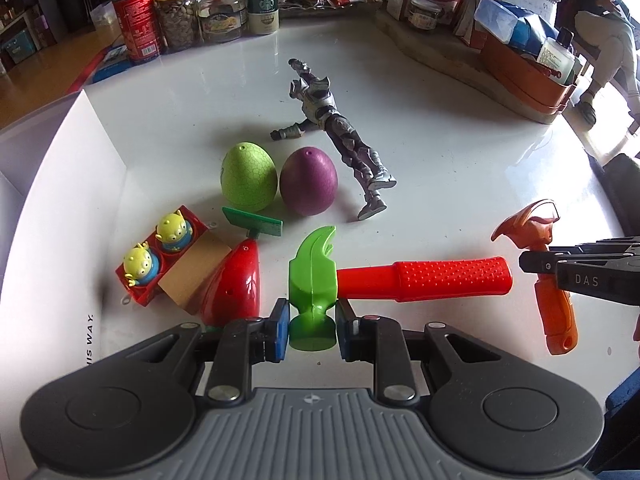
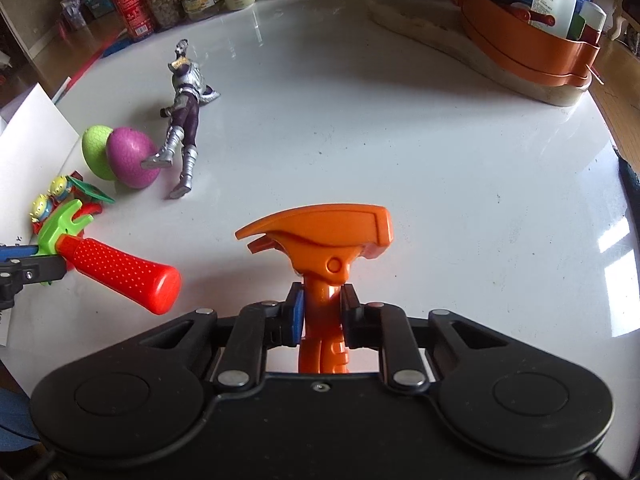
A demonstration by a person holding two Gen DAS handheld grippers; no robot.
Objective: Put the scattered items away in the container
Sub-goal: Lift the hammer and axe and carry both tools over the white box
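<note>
Left gripper [image 1: 311,322] clamps the green-headed hammer [image 1: 316,280]; right gripper [image 2: 322,312] clamps the orange hammer [image 2: 320,240], both outside the white box [image 1: 60,184].

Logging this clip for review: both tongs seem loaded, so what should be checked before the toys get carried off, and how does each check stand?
1. Left tongs closed on the green hammer head: ok.
2. Right tongs closed on the orange hammer at its handle: ok.
3. The green hammer's red handle sticks out sideways toward the right tongs; clearance: cannot tell.
4. Container in view: cannot tell; only a white box wall shows at left.
5. Toys left on the table: two eggs, action figure, alien toys: not ok.
</note>
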